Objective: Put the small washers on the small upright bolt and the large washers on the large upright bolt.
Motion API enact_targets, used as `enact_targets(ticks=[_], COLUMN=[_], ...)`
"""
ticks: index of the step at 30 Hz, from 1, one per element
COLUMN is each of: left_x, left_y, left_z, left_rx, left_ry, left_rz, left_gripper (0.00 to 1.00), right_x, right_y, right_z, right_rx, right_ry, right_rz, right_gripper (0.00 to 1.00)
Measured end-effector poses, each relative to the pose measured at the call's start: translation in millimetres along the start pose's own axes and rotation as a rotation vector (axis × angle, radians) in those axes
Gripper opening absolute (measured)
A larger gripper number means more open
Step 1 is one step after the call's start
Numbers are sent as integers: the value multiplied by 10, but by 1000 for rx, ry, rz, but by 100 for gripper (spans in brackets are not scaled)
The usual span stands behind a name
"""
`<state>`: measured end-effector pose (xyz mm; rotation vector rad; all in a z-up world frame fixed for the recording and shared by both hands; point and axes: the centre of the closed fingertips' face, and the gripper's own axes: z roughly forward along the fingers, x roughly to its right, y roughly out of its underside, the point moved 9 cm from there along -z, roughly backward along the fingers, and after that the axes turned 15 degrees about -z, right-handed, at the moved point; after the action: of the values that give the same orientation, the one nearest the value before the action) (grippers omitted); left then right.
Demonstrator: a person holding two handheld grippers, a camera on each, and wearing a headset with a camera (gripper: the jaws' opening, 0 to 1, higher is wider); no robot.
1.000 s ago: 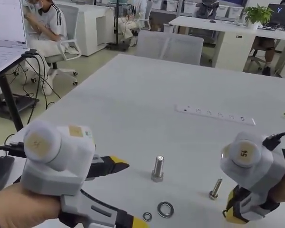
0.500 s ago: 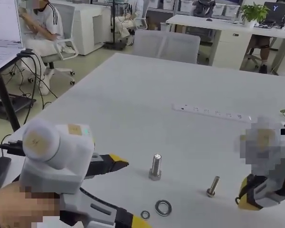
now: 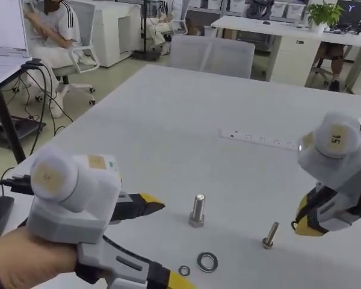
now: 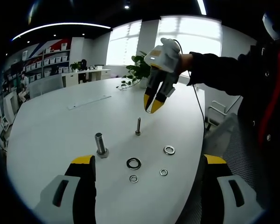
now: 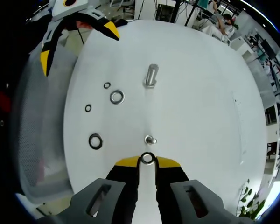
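The right gripper has risen, fingers clamped on a washer. The upright small bolt stands just ahead of them. The left gripper's fingers are apart, farther off.

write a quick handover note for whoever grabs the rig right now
Left gripper: open, empty, low at the near edge of the table.
Right gripper: shut on a washer, likely a small one, in the air above the small bolt.
Large bolt stands upright nearby.
Done: no washer visibly on either bolt.
Left: seat the held washer, then the two large washers and two small washers lying loose.
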<state>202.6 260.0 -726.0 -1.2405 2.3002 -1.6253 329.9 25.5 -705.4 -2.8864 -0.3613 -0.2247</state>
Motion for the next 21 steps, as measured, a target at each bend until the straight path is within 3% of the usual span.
enact_targets(ticks=[11,21], left_x=[-25,-66], left_y=[9,23], left_z=[-9,-9], left_rx=[0,0], left_ry=[-5,-9], left_rz=[-9,-20], left_gripper=[94,94], right_x=[153,175], right_y=[-109,-126], right_z=[89,201], right_rx=[-12,-24], right_ry=[-18,-53], right_rz=[-54,-69], right_gripper=[13,13])
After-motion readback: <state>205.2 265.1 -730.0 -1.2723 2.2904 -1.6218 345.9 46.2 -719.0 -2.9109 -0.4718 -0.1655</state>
